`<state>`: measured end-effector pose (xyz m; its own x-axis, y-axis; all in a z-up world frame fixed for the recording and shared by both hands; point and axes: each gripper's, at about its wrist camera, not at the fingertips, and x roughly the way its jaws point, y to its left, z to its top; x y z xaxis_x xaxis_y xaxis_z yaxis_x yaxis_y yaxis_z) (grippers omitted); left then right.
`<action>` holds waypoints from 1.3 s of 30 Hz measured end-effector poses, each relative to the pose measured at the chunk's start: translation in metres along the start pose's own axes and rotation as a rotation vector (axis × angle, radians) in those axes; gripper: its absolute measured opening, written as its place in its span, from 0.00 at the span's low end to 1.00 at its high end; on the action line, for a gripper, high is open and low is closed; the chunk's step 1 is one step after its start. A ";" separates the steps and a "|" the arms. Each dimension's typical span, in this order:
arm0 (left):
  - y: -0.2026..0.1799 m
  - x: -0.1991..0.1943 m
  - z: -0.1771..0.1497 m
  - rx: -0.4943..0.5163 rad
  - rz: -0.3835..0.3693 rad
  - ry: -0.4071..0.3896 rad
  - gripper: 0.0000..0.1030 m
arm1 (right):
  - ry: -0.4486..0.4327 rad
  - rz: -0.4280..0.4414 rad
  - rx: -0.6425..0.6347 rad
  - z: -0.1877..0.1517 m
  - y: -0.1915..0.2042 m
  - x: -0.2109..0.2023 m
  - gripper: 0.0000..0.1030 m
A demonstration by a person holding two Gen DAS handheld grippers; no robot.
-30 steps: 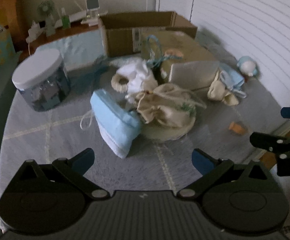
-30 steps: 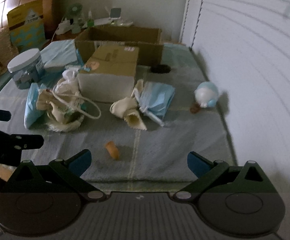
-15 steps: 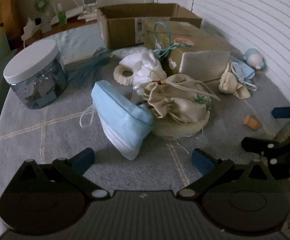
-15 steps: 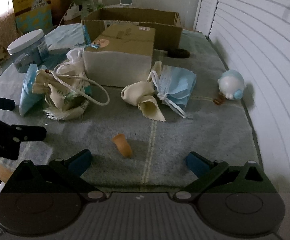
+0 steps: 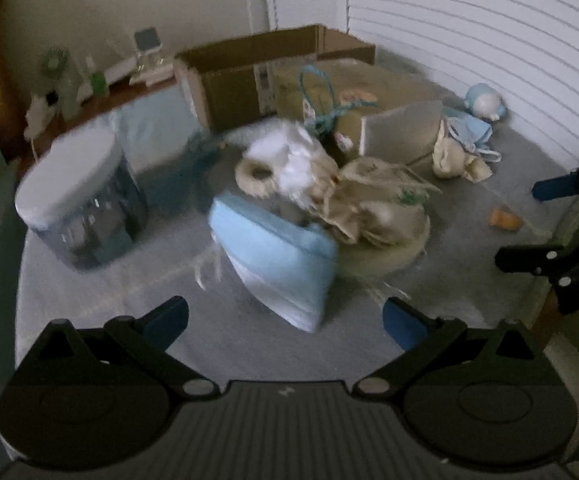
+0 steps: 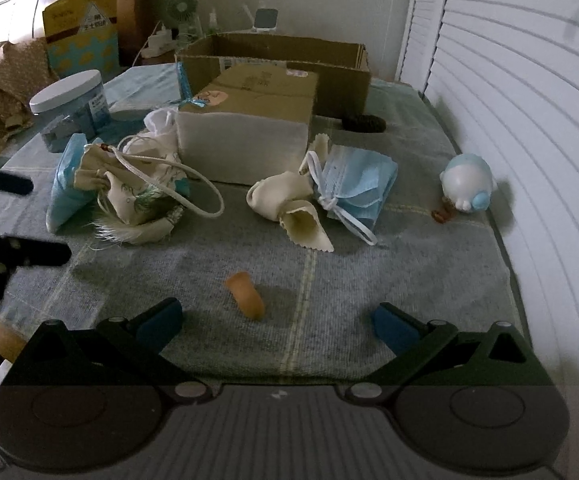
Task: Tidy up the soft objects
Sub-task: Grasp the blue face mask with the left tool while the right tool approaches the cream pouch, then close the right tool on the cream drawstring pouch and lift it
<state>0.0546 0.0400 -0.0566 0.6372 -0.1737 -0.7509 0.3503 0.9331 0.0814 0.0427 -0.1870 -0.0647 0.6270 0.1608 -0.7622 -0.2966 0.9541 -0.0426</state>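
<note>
Both grippers have been brought closer to the clutter over the last second; nothing has yet been grasped, so sorting is judged barely begun. The left gripper (image 5: 285,320) is held wide apart, empty, just short of the blue mask stack (image 5: 277,260), which leans against the cream drawstring pouch (image 5: 369,208). The right gripper (image 6: 275,320) is likewise spread and empty, near the small orange cap (image 6: 245,294). Left view is blurred. Only the right view shows the second blue mask (image 6: 359,180) clearly, plus the open cardboard box (image 6: 273,56) interior.
</note>
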 end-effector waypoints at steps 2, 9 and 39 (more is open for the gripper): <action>0.007 0.000 0.005 0.022 -0.019 -0.011 0.99 | 0.004 -0.002 0.002 0.001 0.000 0.001 1.00; 0.021 0.012 0.021 0.122 -0.107 -0.038 0.99 | 0.030 0.000 -0.019 0.007 0.005 0.001 1.00; 0.051 0.002 0.013 0.136 -0.214 -0.030 0.54 | -0.056 0.191 -0.234 0.067 0.069 0.013 0.93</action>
<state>0.0827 0.0831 -0.0449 0.5577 -0.3742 -0.7409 0.5675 0.8233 0.0114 0.0788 -0.1022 -0.0339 0.5807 0.3519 -0.7341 -0.5671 0.8218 -0.0547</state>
